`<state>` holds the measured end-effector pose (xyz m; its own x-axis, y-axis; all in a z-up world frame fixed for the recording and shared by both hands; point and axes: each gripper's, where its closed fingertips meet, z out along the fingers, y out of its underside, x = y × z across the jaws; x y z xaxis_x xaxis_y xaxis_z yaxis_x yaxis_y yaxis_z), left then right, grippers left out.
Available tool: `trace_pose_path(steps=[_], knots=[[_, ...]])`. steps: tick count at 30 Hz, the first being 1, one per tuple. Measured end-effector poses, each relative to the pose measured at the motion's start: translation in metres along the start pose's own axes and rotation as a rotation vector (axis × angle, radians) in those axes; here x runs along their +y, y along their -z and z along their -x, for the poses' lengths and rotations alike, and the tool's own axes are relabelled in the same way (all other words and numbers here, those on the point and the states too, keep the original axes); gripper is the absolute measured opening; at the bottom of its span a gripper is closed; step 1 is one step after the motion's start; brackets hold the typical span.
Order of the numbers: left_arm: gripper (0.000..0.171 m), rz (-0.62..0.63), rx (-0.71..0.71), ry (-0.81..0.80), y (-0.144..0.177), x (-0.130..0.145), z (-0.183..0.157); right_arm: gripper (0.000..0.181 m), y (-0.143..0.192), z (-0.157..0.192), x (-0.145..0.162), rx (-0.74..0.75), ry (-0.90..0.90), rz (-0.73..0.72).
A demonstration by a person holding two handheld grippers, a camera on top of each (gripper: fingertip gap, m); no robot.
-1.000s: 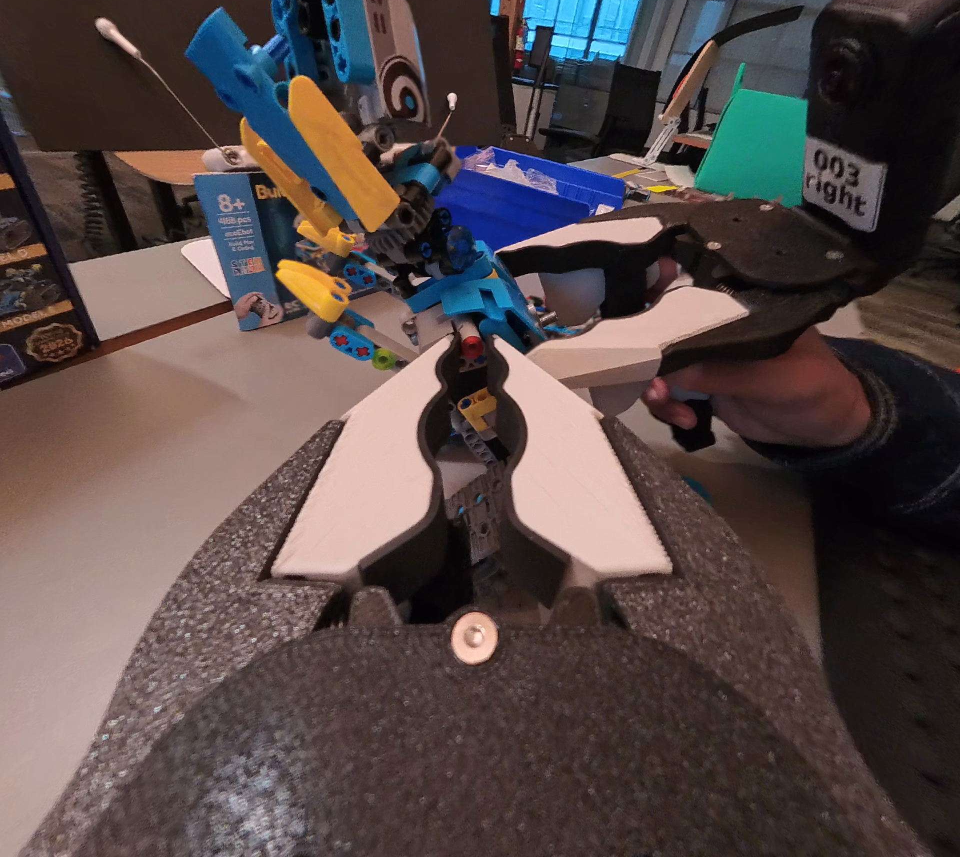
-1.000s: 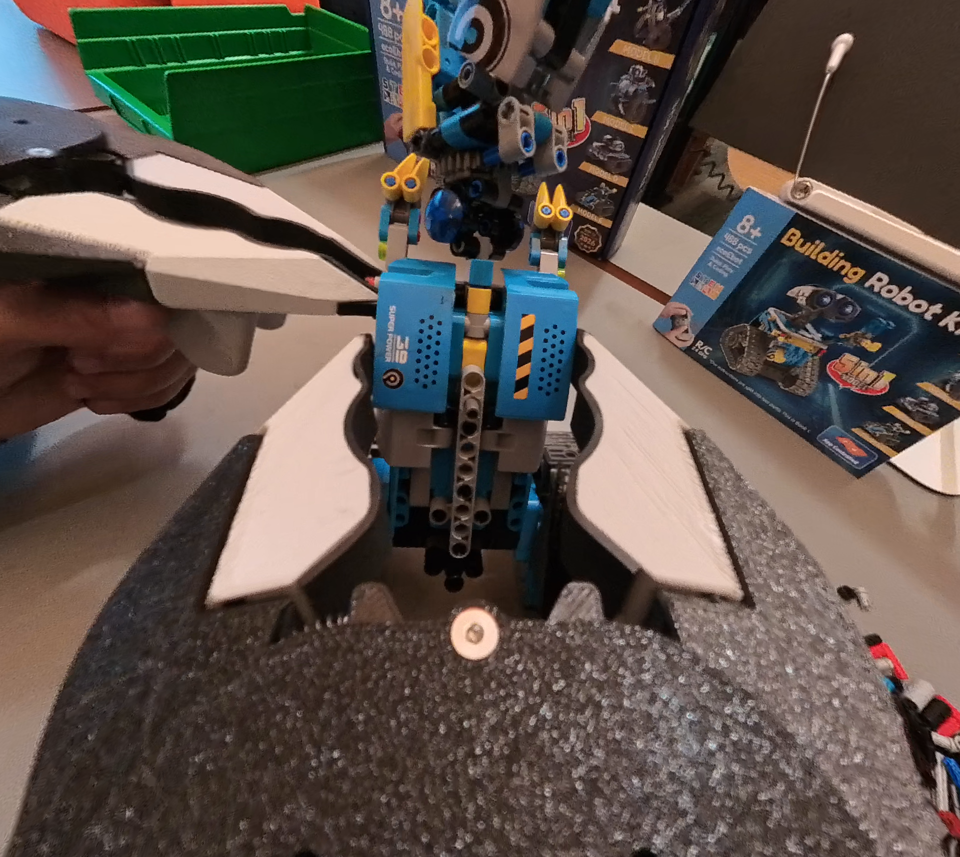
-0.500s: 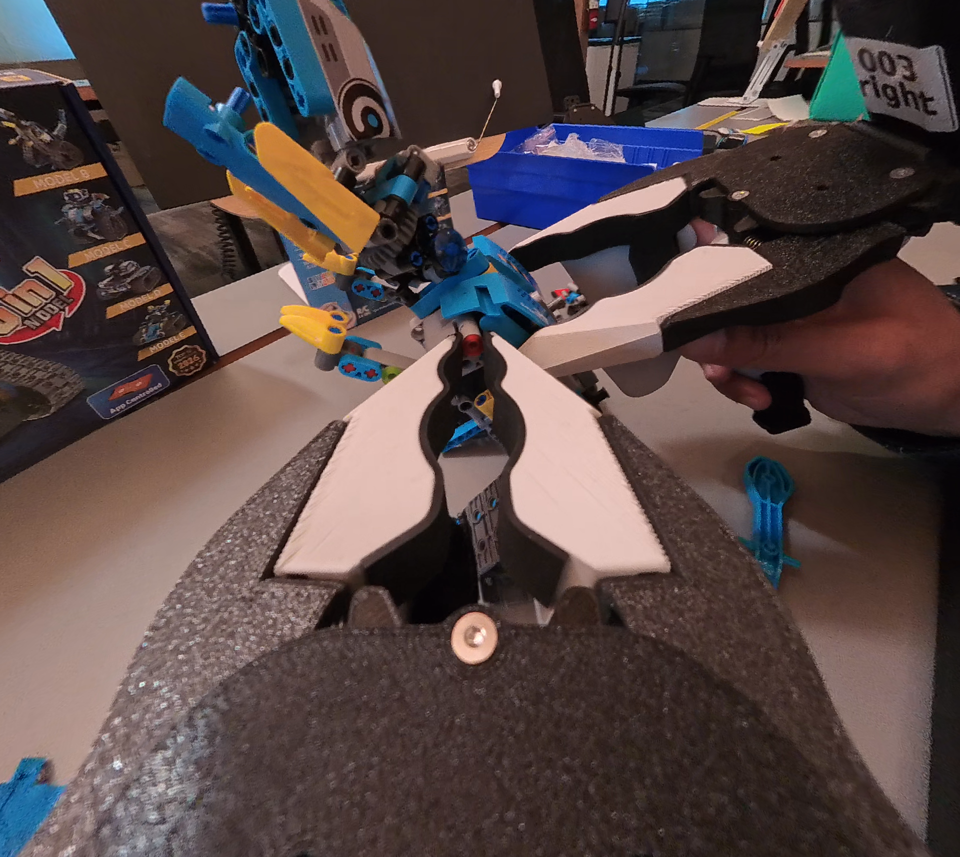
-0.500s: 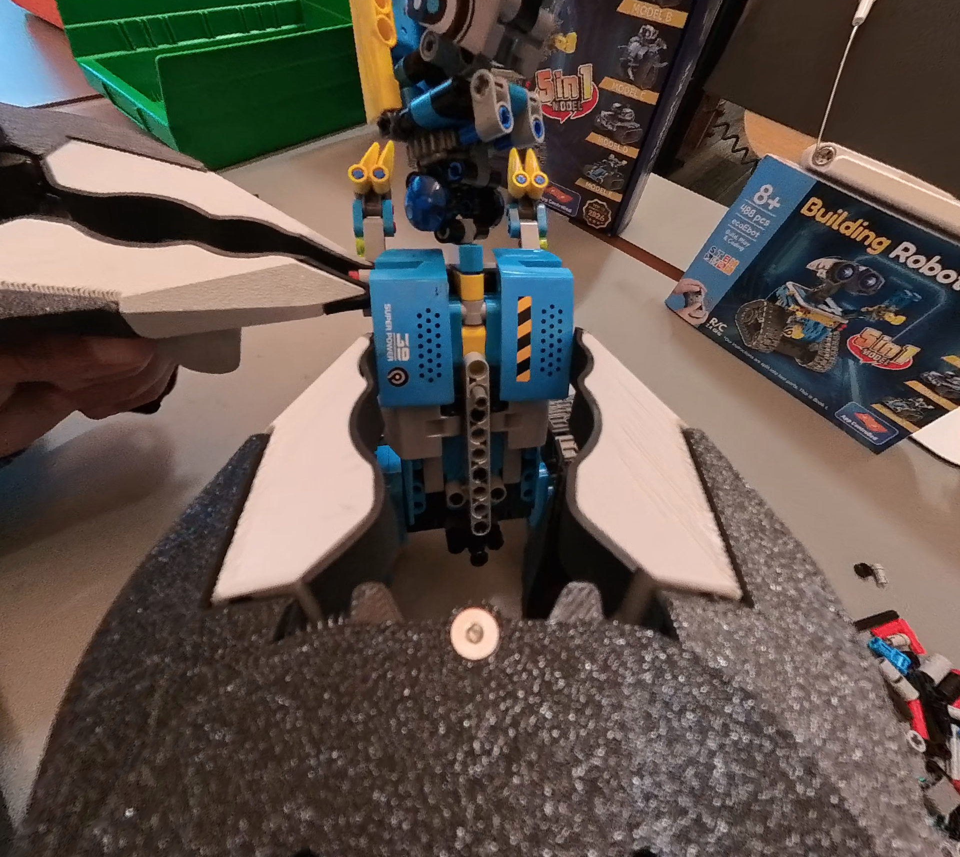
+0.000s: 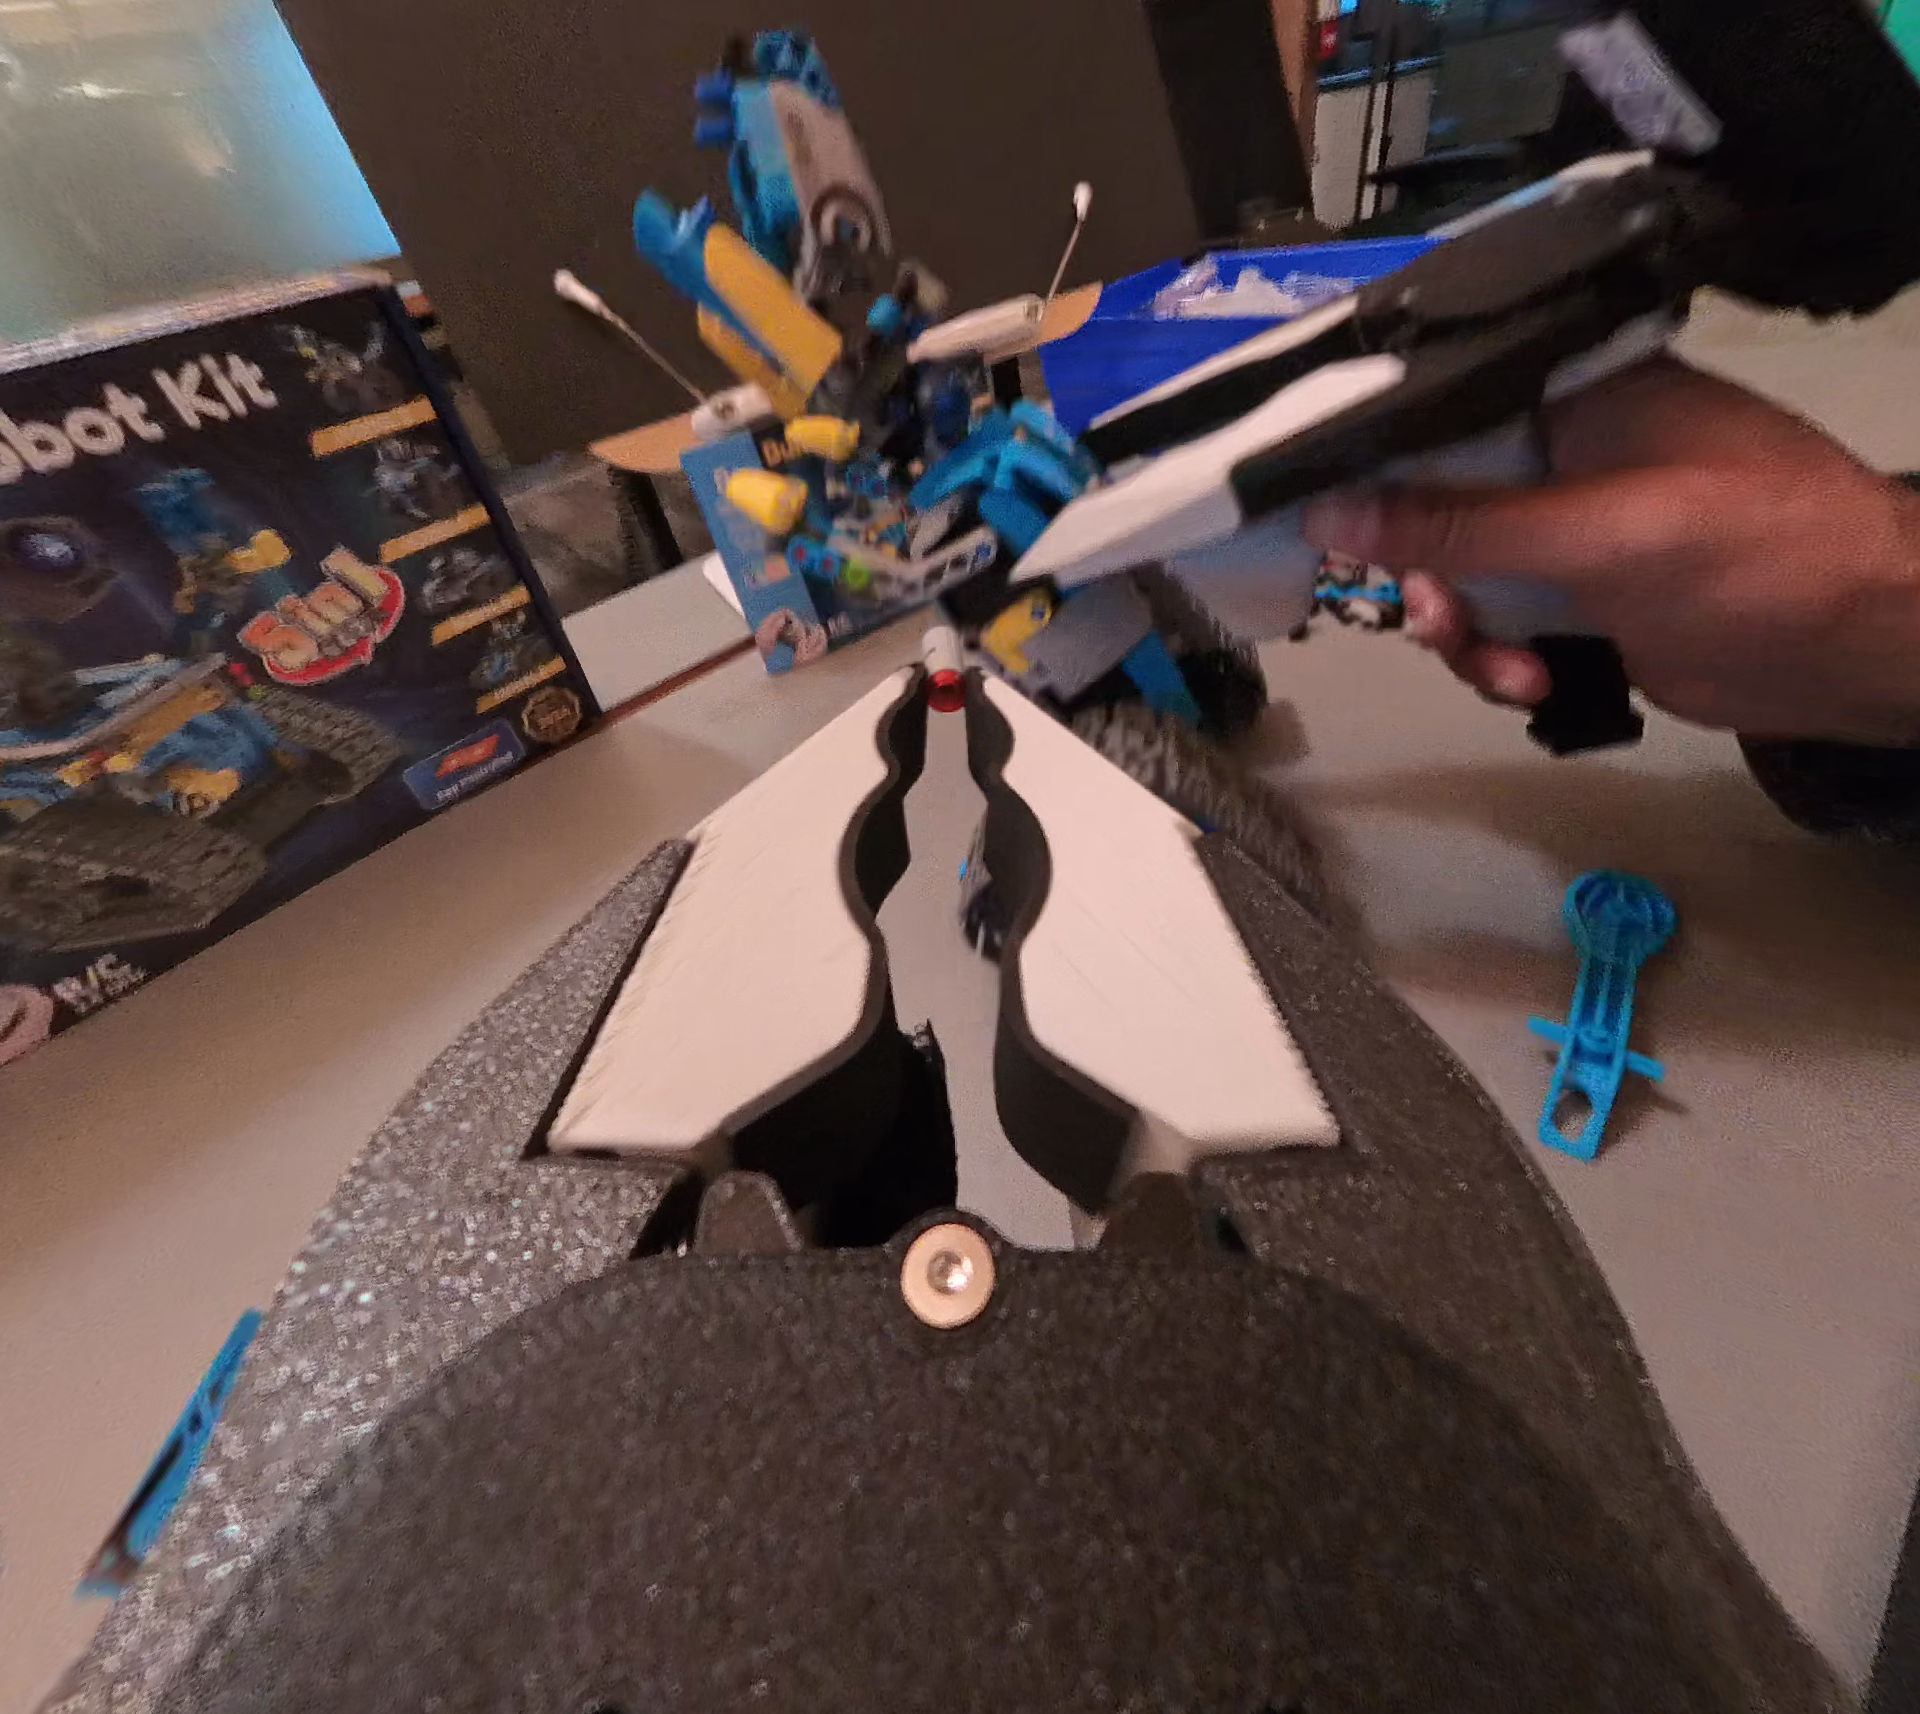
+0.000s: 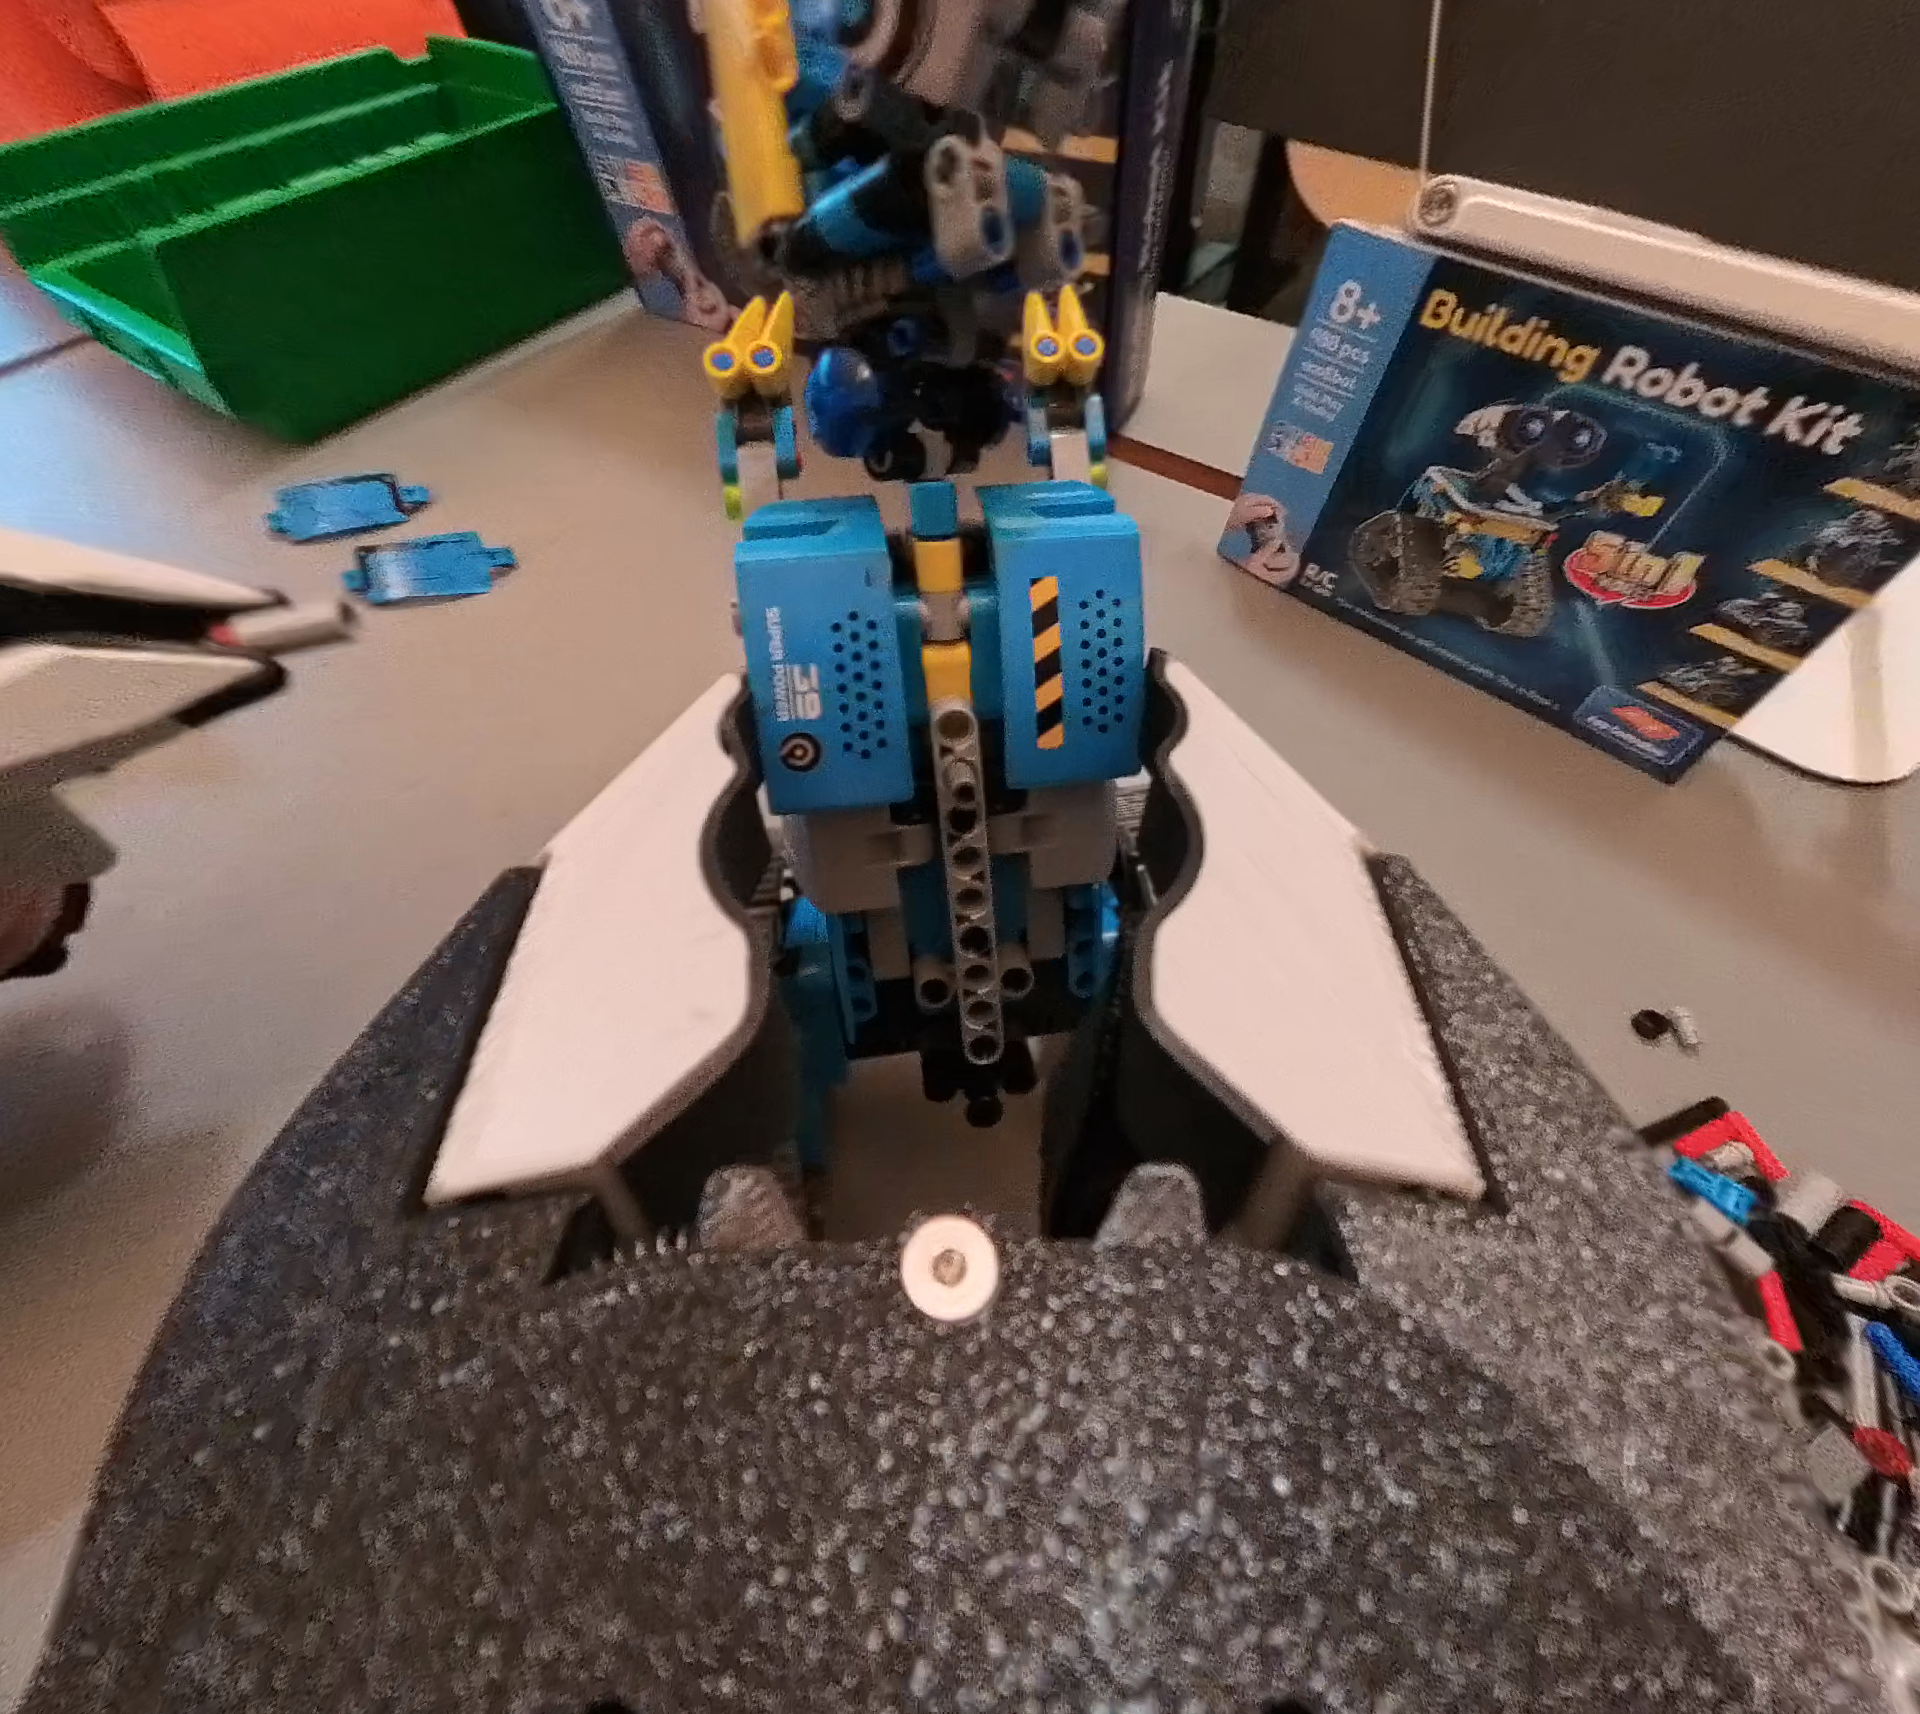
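A blue, yellow and grey brick-built robot point(image 6: 940, 656) stands on the grey table point(image 6: 416, 781). My right gripper point(image 6: 940, 708) is shut on its blue body from behind. In the left wrist view the robot point(image 5: 914, 459) sits between that gripper's white fingers point(image 5: 1195, 469), held by a hand point(image 5: 1662, 563). My left gripper point(image 5: 943, 690) is shut on a small red and grey pin point(image 5: 943, 667), held clear of the robot's side. In the right wrist view that pin point(image 6: 296, 622) sticks out of the left gripper point(image 6: 255, 636), a short way left of the robot.
Toy kit boxes stand behind point(image 5: 239, 594) point(image 6: 1579, 501). A green bin point(image 6: 301, 241) is back left, a blue bin point(image 5: 1174, 324) farther back. Flat blue parts point(image 6: 384, 542) and a blue tool point(image 5: 1600, 999) lie on the table. Loose small parts point(image 6: 1829, 1269) lie at the right.
My left gripper has pulled back from the robot's side with the red and grey pin in its tips. The right gripper still holds the robot, now a little farther from the left one.
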<state>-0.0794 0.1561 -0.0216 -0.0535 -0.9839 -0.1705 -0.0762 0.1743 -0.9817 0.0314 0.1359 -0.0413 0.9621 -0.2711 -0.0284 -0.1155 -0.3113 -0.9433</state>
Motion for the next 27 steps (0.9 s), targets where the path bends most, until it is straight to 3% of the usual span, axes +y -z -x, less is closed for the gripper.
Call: trace_pose_path(steps=[7,10,12,13,14,15,17,18,19,22,27], knots=[[0.005,-0.033,0.135,0.042,0.001,-0.002,-0.019,0.072,0.004,0.002,0.001,0.017,0.081,-0.006],[0.005,-0.070,0.135,-0.047,0.003,-0.008,-0.025,0.086,0.016,0.008,-0.006,-0.067,0.065,-0.041],[0.006,-0.112,0.124,-0.153,0.005,-0.014,-0.031,0.072,0.039,0.008,-0.026,-0.115,0.065,-0.139],[0.006,-0.142,0.122,-0.212,0.008,-0.018,-0.035,0.056,0.052,0.019,-0.037,-0.222,0.053,-0.201],[0.006,-0.171,0.124,-0.267,0.010,-0.021,-0.040,0.034,0.064,0.038,-0.041,-0.397,0.022,-0.234],[0.006,-0.198,0.127,-0.318,0.012,-0.024,-0.046,0.024,0.076,0.061,-0.039,-0.625,-0.050,-0.222],[0.006,-0.246,0.132,-0.409,0.016,-0.029,-0.056,0.047,0.089,0.088,-0.031,-0.995,-0.323,-0.078],[0.007,-0.261,0.126,-0.446,0.017,-0.030,-0.059,0.040,0.096,0.095,-0.031,-1.140,-0.419,-0.041],[0.006,-0.274,0.121,-0.477,0.018,-0.031,-0.062,0.031,0.096,0.098,-0.027,-1.179,-0.463,-0.020],[0.006,-0.293,0.132,-0.510,0.020,-0.033,-0.067,0.034,0.088,0.114,-0.002,-1.157,-0.375,0.096],[0.007,-0.271,0.144,-0.534,0.017,-0.028,-0.070,0.015,0.092,0.127,-0.005,-1.230,-0.427,0.078]])
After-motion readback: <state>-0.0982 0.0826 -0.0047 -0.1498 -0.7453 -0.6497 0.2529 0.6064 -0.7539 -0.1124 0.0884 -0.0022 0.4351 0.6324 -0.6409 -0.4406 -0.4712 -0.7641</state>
